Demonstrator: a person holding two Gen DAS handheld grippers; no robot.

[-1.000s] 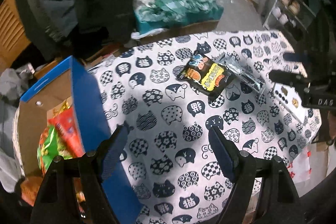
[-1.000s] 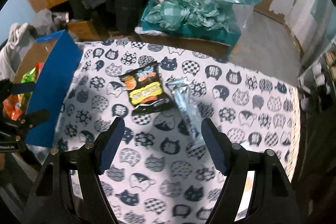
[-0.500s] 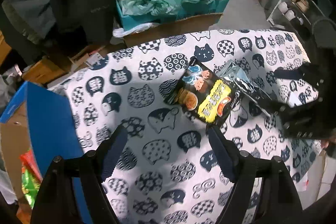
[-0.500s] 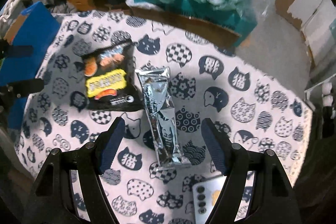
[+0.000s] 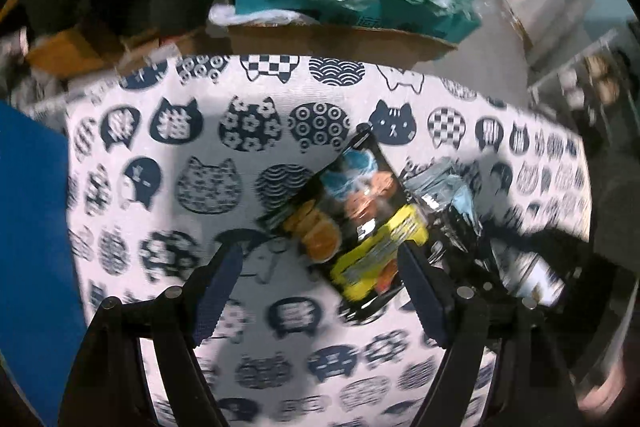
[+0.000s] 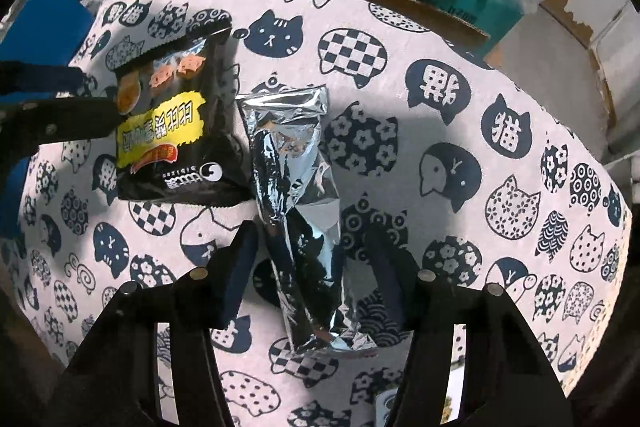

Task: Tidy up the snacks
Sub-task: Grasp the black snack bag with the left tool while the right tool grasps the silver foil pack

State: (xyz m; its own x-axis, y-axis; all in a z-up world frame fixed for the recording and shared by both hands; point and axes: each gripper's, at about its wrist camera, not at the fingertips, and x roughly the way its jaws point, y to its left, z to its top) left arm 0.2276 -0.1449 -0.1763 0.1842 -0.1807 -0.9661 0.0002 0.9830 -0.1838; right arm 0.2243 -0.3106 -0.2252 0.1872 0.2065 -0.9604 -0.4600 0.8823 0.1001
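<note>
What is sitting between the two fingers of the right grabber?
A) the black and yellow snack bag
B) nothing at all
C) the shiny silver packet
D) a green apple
C: in the right wrist view the shiny silver packet lies lengthwise between the closing jaws of the right gripper, while the black and yellow snack bag lies off to its left on the cat-print cloth.
</note>
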